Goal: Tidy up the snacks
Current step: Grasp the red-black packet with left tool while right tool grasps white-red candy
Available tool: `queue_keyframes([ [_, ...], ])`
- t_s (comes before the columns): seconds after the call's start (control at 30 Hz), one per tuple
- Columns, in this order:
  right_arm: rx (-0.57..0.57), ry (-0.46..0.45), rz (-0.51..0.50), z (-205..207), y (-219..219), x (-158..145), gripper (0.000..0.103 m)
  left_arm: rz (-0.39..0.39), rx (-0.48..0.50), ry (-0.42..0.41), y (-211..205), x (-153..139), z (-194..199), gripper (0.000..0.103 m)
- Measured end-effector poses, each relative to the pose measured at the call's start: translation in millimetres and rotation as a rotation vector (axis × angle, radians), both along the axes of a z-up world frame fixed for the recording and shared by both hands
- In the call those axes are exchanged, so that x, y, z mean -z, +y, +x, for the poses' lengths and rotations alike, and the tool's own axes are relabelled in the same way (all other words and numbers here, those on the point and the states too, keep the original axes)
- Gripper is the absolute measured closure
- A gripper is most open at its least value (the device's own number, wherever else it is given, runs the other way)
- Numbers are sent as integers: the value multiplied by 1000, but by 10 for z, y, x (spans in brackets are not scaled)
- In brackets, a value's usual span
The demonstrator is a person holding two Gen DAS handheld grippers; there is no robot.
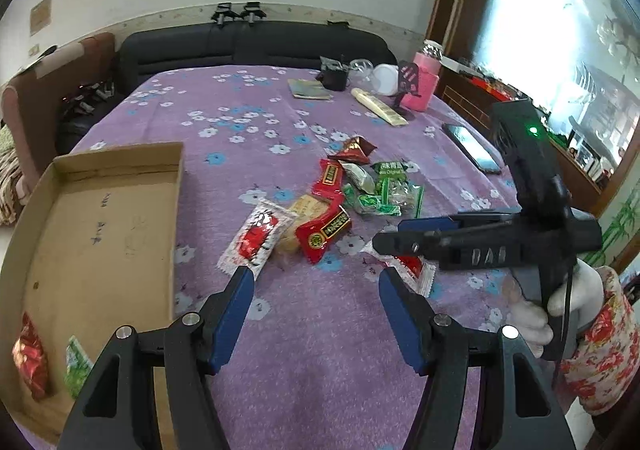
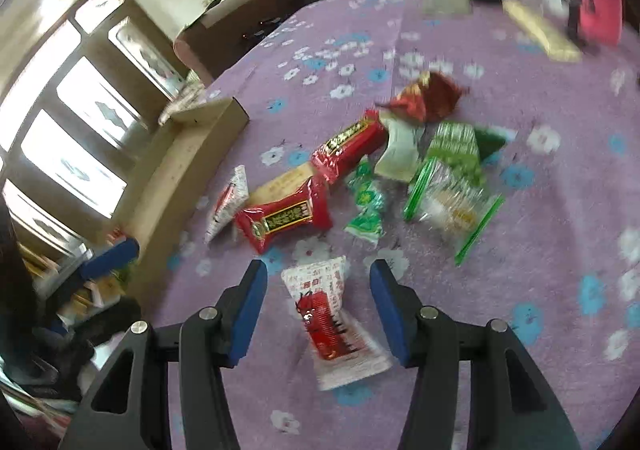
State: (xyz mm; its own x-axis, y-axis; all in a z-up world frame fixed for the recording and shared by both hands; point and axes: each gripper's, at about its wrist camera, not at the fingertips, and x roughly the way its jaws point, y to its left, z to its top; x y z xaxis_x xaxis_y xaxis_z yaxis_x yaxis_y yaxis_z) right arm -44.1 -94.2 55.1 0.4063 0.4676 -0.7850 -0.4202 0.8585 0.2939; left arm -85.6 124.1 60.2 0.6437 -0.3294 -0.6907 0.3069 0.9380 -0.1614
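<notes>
A pile of snack packets (image 1: 352, 194) lies on the purple flowered cloth: red bars (image 2: 288, 216), green packets (image 2: 366, 206) and white-and-red packets (image 1: 256, 240). A shallow cardboard box (image 1: 100, 234) at the left holds a red packet (image 1: 30, 362) and a green one (image 1: 76, 366). My left gripper (image 1: 316, 282) is open and empty above the cloth, near the box. My right gripper (image 2: 318, 282) is open, its fingers either side of a white-and-red packet (image 2: 332, 322) lying on the cloth. The right gripper also shows in the left wrist view (image 1: 404, 234).
A phone (image 1: 472, 146) lies at the right of the table. At the far edge stand a pink container (image 1: 424, 84), a white cup (image 1: 386, 78), a black holder (image 1: 334, 76), a booklet (image 1: 310, 89) and a long pale packet (image 1: 378, 106). A dark sofa (image 1: 248, 46) is behind.
</notes>
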Motion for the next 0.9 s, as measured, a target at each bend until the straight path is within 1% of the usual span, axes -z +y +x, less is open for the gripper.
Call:
queue_keyframes([
  [0.1,-42,-37,-62,-76,153,52,50,47,57,-10,-119,16,92,35],
  [0.13,-50,-63,-114,-120,218,75,51,65,72,-12,-161,20,127,35],
  [0.17,-45,-94,-161,-161,260,88,61,76,84,-12,-194,21,159,38],
  [0.2,-37,-122,-204,-196,286,97,74,91,104,-8,-242,21,208,41],
  [0.23,-27,-130,-220,-211,272,101,76,103,119,-5,-282,22,239,49],
  [0.27,-16,-121,-205,-212,222,104,80,123,138,-4,-345,24,280,52],
  [0.3,2,-113,-188,-210,157,96,80,136,146,-5,-383,30,309,52],
  [0.37,57,-123,-182,-210,5,88,80,170,168,-4,-486,54,393,52],
  [0.43,105,-114,-150,-174,-154,87,80,207,184,-1,-587,114,505,52],
  [0.53,142,-96,-104,-124,-313,79,80,257,209,25,-704,242,679,52],
  [0.63,154,-81,-68,-81,-381,79,80,354,219,40,-823,405,798,53],
  [0.67,156,-78,-62,-73,-400,86,80,376,220,48,-844,451,817,59],
  [0.7,158,-75,-59,-69,-412,92,80,393,221,33,-865,466,817,62],
  [0.73,160,-75,-57,-65,-419,97,80,393,221,35,-870,464,820,72],
  [0.77,161,-75,-55,-65,-414,91,80,387,215,38,-870,451,822,75],
  [0.83,164,-80,-52,-60,-405,82,80,370,201,34,-866,423,801,77],
  [0.87,165,-84,-50,-67,-405,75,80,369,195,29,-864,418,783,84],
  [0.9,163,-88,-45,-73,-405,64,80,352,192,36,-844,415,766,84],
])
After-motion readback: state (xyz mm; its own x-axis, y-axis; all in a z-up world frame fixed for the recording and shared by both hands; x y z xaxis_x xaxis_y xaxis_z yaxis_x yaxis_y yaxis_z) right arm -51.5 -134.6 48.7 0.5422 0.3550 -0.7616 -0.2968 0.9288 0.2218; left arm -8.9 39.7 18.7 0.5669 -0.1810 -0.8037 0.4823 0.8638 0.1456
